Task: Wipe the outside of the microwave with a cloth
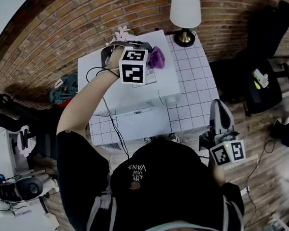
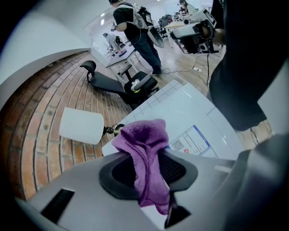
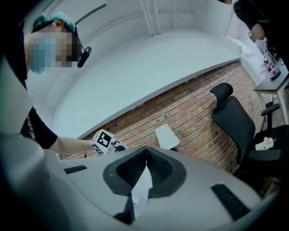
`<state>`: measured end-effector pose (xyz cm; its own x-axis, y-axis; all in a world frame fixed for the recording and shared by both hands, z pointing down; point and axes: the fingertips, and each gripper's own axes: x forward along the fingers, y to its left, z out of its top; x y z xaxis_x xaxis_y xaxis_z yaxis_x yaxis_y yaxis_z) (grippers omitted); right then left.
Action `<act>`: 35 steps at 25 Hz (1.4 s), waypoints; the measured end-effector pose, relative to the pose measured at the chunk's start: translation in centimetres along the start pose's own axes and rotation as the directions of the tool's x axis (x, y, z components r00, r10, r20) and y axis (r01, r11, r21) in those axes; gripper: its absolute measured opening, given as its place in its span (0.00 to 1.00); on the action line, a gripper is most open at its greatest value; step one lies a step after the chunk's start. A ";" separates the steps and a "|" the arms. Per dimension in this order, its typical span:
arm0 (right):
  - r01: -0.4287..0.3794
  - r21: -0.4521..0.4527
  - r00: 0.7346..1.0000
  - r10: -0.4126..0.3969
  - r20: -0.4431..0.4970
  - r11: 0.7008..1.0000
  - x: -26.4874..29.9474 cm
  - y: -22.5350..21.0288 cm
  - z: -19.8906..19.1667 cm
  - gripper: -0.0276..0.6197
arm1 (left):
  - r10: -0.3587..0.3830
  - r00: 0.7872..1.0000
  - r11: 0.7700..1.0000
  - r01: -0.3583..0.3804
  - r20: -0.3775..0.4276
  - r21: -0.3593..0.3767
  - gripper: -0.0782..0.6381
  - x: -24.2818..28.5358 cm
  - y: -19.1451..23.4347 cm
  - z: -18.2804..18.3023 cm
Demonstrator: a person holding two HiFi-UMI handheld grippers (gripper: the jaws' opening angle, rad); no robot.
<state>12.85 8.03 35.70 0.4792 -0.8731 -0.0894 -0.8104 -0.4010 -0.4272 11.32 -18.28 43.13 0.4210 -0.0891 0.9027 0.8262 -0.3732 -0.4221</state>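
Brick wall behind, wood floor at the right, and a white tiled table against the wall, w/ a white microwave on it and a lamp at the far end. Head view: the left gripper is stretched out over the microwave's top, marker cube facing up, w/ a purple cloth bunched at its tip above the top's far part; can't tell if the cloth touches the surface. The right gripper hangs low at the table's right edge, well apart from the microwave, pointing toward the wall. A black office chair stands further right. Left gripper view: jaws clamped on the purple cloth, which wads up above the pads and trails down betw. them. Beyond it are the microwave's white top w/ a printed label, the lamp shade by the brick, and the chair. A person stands in the bkgd, and the right gripper shows at top right. Right gripper view: jaws pressed together at the tips, nothing gripped. Past them are the brick wall, the lamp shade, the chair, and the left gripper's marker cube at the end of a bare forearm.
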 end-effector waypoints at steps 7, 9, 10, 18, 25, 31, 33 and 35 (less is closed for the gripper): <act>0.032 0.000 0.999 -0.032 0.011 0.999 -0.8 -1.4 0.7 0.04 | -0.003 0.999 0.998 -0.001 0.048 0.068 0.29 1.0 1.4 4.9; 0.032 -0.002 0.999 -0.032 0.009 0.999 -0.8 -1.4 0.7 0.04 | -0.001 0.998 0.998 -0.002 0.055 0.064 0.29 0.9 1.4 4.9; 0.030 -0.002 1.000 -0.030 0.008 1.000 -0.7 -1.4 0.7 0.04 | -0.001 0.998 0.998 -0.002 0.061 0.055 0.29 0.8 1.4 4.7; -0.056 -0.004 0.998 0.056 -0.027 0.998 1.9 2.1 -0.6 0.04 | 0.038 0.997 0.999 -0.036 0.061 -0.018 0.29 -2.4 -0.2 -0.8; -0.174 0.002 0.982 0.174 -0.070 0.985 5.1 7.2 -2.8 0.04 | 0.105 0.994 0.980 -0.101 0.014 -0.172 0.29 -8.2 -4.4 -10.2; -0.259 0.014 0.960 0.259 -0.104 0.966 6.9 11.6 -5.0 0.04 | 0.089 0.993 0.940 -0.111 -0.080 -0.322 0.29 -11.8 -11.2 -19.0; -0.281 0.018 0.953 0.281 -0.116 0.960 7.3 12.9 -5.6 0.04 | 0.080 0.991 0.924 -0.113 -0.103 -0.366 0.29 -12.6 -13.4 -21.2; -0.298 0.019 0.946 0.298 -0.127 0.954 7.6 13.9 -6.1 0.04 | 0.070 0.990 0.908 -0.114 -0.122 -0.404 0.29 -13.3 -15.6 -23.0</act>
<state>3.11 -5.86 34.61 0.1689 -0.9808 -0.0976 -0.9097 -0.1170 -0.3985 -15.81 -32.55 39.65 0.4290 -0.2270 0.8743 0.5508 -0.7014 -0.4524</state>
